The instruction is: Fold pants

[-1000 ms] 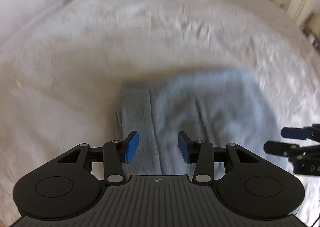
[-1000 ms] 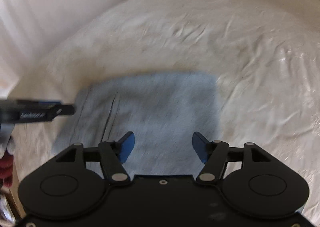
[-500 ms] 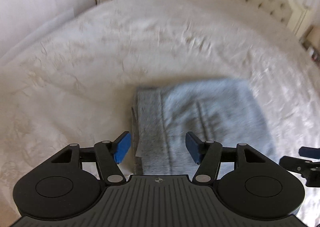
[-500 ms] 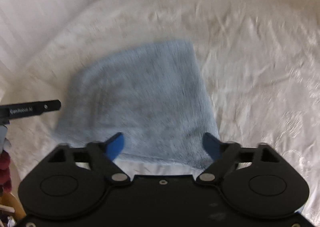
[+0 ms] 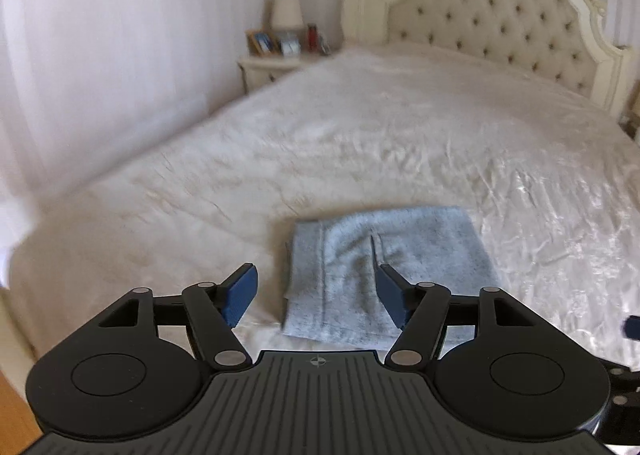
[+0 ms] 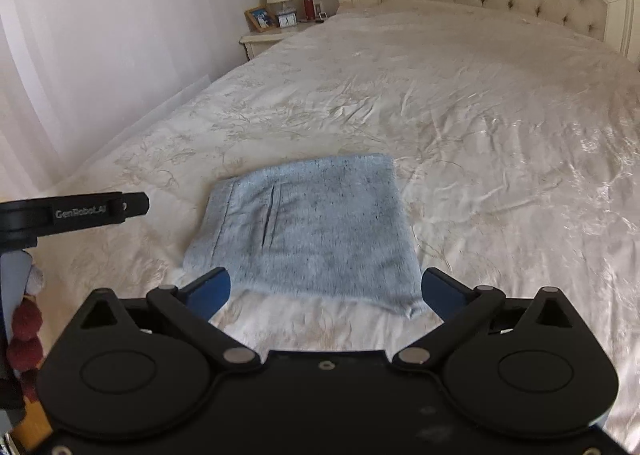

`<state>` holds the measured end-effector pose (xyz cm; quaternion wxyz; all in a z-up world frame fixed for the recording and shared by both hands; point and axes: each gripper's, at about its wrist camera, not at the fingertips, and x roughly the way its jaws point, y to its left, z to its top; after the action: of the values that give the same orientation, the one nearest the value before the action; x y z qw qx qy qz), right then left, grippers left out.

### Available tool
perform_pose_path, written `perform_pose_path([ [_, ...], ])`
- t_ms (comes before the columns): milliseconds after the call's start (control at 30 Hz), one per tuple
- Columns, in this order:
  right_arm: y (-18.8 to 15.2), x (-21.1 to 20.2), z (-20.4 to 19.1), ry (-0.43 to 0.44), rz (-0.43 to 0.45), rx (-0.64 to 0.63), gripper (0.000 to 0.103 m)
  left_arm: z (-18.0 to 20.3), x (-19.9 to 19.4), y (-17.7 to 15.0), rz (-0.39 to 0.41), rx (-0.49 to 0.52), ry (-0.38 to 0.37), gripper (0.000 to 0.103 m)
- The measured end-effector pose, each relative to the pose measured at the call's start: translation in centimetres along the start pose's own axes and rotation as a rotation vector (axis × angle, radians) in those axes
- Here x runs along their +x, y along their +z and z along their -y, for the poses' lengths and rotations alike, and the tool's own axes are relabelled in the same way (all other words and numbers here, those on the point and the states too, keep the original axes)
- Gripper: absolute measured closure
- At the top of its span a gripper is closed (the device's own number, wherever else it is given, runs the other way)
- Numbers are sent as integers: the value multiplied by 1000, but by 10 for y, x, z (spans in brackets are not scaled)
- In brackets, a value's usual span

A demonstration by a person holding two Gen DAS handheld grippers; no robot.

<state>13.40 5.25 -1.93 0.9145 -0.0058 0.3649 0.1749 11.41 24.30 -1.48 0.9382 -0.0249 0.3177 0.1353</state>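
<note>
Pants [image 6: 308, 231] look folded into a neat light-blue square, lying on the bedspread [image 6: 500, 103] near the foot edge of the bed. Best move now, I think, is just clearing off without snagging the near hem. My left gripper [image 5: 316, 297] and right gripper [image 6: 326, 293] both have jaws opening, nothing between them, touching no cloth.

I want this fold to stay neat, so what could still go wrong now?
The folded pants lie close to the near edge of the bed, so a nudge could slide them off. The bedspread looks slick and wrinkled, so the stack may shift. Both the left gripper and right gripper are opening just above it; a pad could snag the near hem.
</note>
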Motion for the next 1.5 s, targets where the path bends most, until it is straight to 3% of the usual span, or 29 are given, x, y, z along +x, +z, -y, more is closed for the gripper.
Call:
perform_pose_path([
  [133,-11,-30,2,-98,101,27,0,16,-12,-2,-56,31,6,33],
  [267,-4,-32,14,-51,-26,41,0,29,-18,-5,-152,29,2,33],
  [367,-9,-38,19,-90,-34,42,0,35,-28,-13,-192,5,0,33],
  [500,-14,-48,27,-84,-56,74,0,45,-42,-24,-206,14,31,33],
  [700,-21,-52,27,-91,-79,69,0,53,-57,-32,-219,18,18,33],
  [1200,-28,-71,32,-85,-87,88,0,59,-71,-42,-255,1,8,33],
  [1500,-28,-73,40,-82,-84,120,0,70,-72,-42,-253,43,6,33],
])
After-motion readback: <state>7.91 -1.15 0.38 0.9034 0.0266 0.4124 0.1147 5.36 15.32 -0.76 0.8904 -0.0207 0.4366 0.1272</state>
